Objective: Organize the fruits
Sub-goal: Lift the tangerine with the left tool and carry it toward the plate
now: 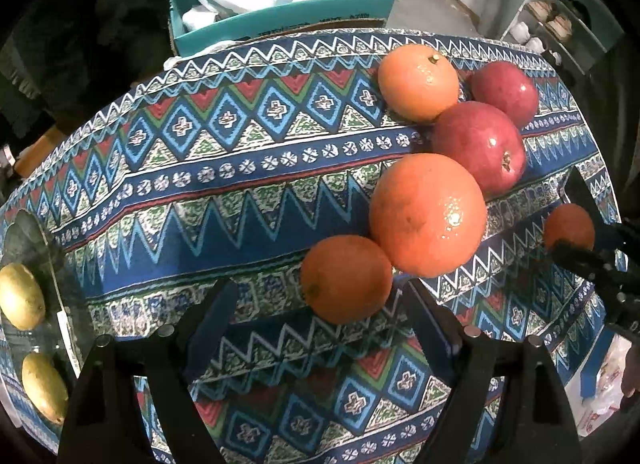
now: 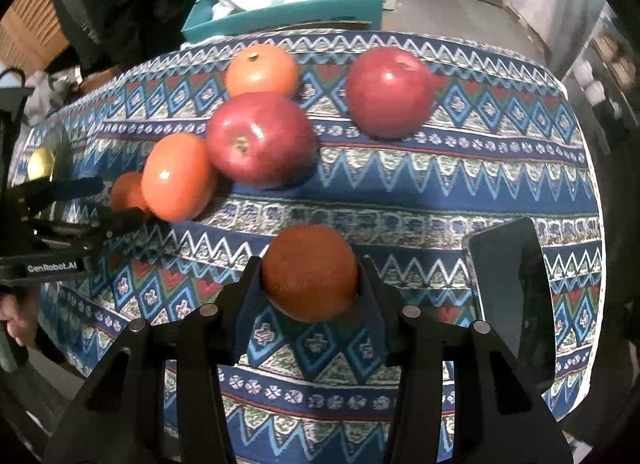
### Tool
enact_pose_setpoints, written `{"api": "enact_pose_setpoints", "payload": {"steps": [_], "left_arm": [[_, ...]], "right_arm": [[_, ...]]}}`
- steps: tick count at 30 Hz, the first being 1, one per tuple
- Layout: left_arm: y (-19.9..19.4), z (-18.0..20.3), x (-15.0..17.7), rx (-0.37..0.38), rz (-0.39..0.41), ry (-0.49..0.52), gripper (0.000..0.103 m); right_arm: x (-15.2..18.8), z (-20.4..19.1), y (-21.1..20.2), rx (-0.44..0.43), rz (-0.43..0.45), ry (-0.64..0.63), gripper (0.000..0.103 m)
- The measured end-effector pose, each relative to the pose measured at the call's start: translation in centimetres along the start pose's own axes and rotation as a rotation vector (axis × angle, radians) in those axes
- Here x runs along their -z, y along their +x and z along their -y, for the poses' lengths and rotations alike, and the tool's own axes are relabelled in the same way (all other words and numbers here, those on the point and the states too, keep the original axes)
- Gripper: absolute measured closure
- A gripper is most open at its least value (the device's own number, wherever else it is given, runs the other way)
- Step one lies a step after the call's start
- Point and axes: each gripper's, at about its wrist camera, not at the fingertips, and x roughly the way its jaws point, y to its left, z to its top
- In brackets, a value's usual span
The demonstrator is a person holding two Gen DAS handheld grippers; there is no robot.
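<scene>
Round orange fruit [image 2: 310, 272] sits pinched in the right tool [image 2: 310, 284], lower centre of its frame, above the blue patterned cloth-covered bench [image 2: 440, 192]. Upper left, oranges and red apples [image 2: 260, 140] cluster. The left tool [image 1: 312, 324] stands spread, empty.

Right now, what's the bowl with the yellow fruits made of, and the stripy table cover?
The bowl looks like clear glass: the pattern shows through its shiny wall, though clear plastic is possible. The table cover looks like woven or printed cloth, matte, draping softly over the table's edge.
</scene>
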Motion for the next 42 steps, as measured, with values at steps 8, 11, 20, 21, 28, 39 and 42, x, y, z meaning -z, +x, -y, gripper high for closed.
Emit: {"api": "enact_pose_setpoints", "payload": {"steps": [8, 11, 20, 21, 28, 39, 42], "left_arm": [[1.1, -0.2, -0.3, 0.029, -0.012, -0.013, 0.033], [1.4, -0.3, -0.3, 0.049, -0.013, -0.013, 0.044], [0.5, -0.4, 0.4, 0.06, 0.018, -0.006, 0.057], [0.2, -0.5, 0.4, 0.061, 0.023, -0.005, 0.057], [-2.5, -0.8, 1.0, 0.065, 0.072, 0.0, 0.057], [-9.0, -0.8, 1.5, 0.091, 0.162, -0.009, 0.058], [-10.9, -0.8, 1.7, 0.097, 0.197, -0.008, 0.057]], "right_arm": [[0.2, 1.6, -0.6, -0.008, 0.011, 0.031, 0.057], [0.1, 1.5, -0.5, -0.009, 0.012, 0.035, 0.057], [-0.1, 1.1, -0.9, 0.001, 0.022, 0.027, 0.057], [-0.1, 1.1, -1.0, 0.003, 0.025, 0.028, 0.057], [-0.5, 1.0, -2.2, 0.017, 0.059, 0.029, 0.057], [-1.1, -0.7, -6.0, 0.049, 0.149, 0.003, 0.057], [-1.4, -1.3, -7.5, 0.049, 0.18, -0.005, 0.057]]}}
